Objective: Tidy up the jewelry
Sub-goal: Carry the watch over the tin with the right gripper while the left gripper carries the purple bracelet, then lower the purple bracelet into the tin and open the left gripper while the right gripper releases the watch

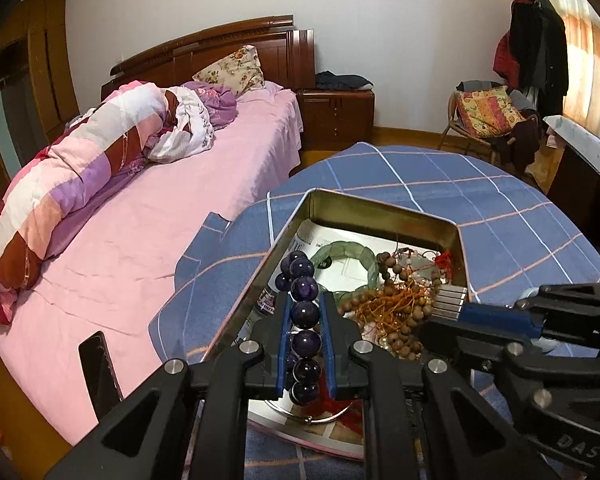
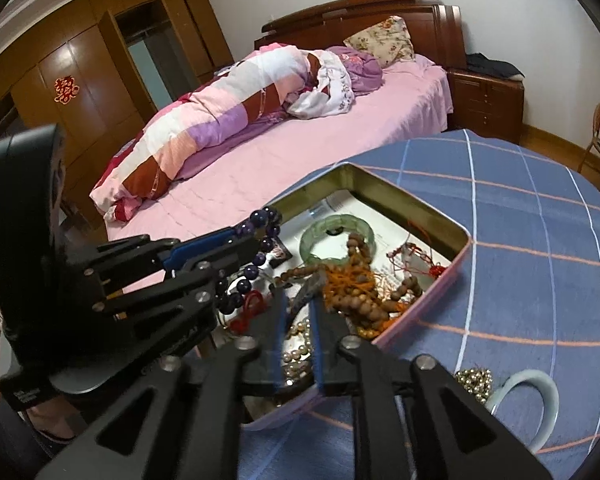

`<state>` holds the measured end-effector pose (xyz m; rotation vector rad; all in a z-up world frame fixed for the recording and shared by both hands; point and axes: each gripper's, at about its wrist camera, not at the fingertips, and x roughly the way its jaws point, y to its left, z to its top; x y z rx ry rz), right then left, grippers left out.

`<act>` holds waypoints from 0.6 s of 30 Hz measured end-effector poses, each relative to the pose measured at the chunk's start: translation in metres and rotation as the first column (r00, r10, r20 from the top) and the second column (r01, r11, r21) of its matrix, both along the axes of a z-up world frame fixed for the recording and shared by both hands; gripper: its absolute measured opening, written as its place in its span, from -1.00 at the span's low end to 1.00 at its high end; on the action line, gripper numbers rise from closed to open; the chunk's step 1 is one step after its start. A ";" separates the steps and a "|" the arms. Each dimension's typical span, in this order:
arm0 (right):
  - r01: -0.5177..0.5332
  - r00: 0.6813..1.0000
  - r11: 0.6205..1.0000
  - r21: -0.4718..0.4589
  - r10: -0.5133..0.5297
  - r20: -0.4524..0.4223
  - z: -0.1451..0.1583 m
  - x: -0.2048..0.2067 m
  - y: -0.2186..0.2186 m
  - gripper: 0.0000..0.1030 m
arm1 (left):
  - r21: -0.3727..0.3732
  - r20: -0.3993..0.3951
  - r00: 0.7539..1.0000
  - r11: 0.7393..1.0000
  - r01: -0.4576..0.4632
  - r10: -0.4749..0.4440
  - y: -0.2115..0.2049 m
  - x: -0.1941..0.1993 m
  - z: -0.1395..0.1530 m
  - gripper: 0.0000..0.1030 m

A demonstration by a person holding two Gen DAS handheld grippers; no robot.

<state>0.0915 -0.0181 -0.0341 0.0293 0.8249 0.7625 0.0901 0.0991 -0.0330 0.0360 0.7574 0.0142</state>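
Note:
My left gripper [image 1: 305, 316] is shut on a purple bead bracelet [image 1: 303, 312] and holds it over the near left part of the metal tin [image 1: 380, 202]. The bracelet also shows in the right wrist view [image 2: 260, 222]. In the tin lie a green jade bangle [image 1: 346, 254], a tangle of brown wooden beads with orange cord [image 1: 396, 308], and red cord pieces. My right gripper [image 2: 300, 304] is shut on a small silvery ridged piece [image 1: 452, 300] above the wooden beads [image 2: 356, 280]. The bangle also shows in the right wrist view [image 2: 320, 236].
The tin [image 2: 420, 304] stands on a round table with a blue checked cloth [image 2: 520, 240]. A pale jade bangle [image 2: 540, 392] and a gold bead cluster [image 2: 476, 380] lie on the cloth to the right. A bed with pink sheets [image 1: 160, 220] is to the left.

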 end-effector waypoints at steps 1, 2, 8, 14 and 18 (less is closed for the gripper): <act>0.005 1.000 1.000 0.000 -0.005 0.003 0.000 0.000 -0.001 -0.26 | -0.001 -0.005 1.000 1.000 0.001 -0.001 0.000 0.001 -0.001 -0.72; 0.016 1.000 1.000 0.004 -0.016 0.011 0.002 0.000 -0.003 -0.05 | -0.002 -0.009 1.000 1.000 -0.001 0.001 0.000 0.002 -0.001 -0.69; 0.080 0.996 0.997 0.014 -0.081 0.042 0.009 -0.003 -0.020 0.31 | 0.022 0.019 0.999 0.999 -0.036 0.036 0.000 -0.002 0.003 0.25; 0.114 0.993 0.993 0.016 -0.115 0.031 0.006 0.000 -0.031 0.37 | 0.024 0.013 0.999 0.998 -0.049 0.049 0.000 -0.001 0.001 0.25; 0.116 0.993 0.993 0.012 -0.117 0.025 0.003 0.000 -0.031 0.38 | 0.024 0.012 0.998 0.998 -0.056 0.056 0.000 -0.002 0.001 0.26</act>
